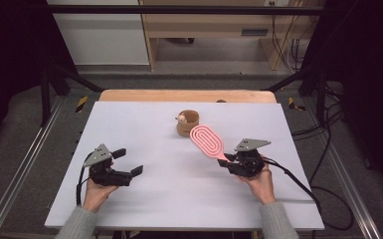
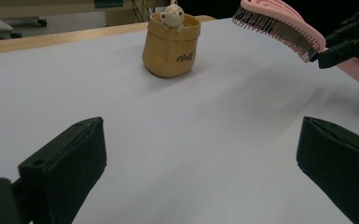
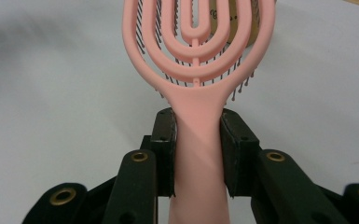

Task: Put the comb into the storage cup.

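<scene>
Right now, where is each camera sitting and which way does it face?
High view: above the person's side, looking forward and down on the white table; both hands, left gripper and right gripper.
Left gripper view: rides the left gripper, looking across at the tan fabric pot; its open jaws.
Right gripper view: looks along the pink plastic hairbrush; jaws clamp its handle.
All share the hairbrush.
</scene>
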Demonstrator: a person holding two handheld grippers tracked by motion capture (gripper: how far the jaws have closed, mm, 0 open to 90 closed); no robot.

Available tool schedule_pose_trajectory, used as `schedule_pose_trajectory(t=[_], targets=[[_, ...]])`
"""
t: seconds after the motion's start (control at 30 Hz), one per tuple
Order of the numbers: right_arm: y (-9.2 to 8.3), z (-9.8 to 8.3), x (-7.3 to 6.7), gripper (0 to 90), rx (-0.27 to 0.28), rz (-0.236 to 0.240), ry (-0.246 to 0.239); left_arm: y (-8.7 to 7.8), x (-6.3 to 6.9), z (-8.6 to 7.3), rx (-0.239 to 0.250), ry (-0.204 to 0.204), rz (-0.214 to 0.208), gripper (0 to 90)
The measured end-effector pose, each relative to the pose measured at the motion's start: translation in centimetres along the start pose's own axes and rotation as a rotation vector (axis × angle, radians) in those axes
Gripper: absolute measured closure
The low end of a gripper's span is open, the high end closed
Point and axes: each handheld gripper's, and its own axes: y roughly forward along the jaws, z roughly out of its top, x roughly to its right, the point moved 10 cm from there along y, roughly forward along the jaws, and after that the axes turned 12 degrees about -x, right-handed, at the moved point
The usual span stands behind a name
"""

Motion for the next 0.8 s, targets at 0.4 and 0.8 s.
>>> schedule_pose_trajectory(t=[0.4, 0.8], targets=[[-0.1, -0.1, 0.0, 70.2, 0.014, 0.0, 0.002, 0.9, 1.1, 1.2, 0.007, -0.004, -0.028, 1.3], [-0.5, 0.1, -0.4, 70.2, 0.036, 0.006, 0.005, 2.0, 2.7, 2.9, 0.032, -0.004, -0.063, 1.3]])
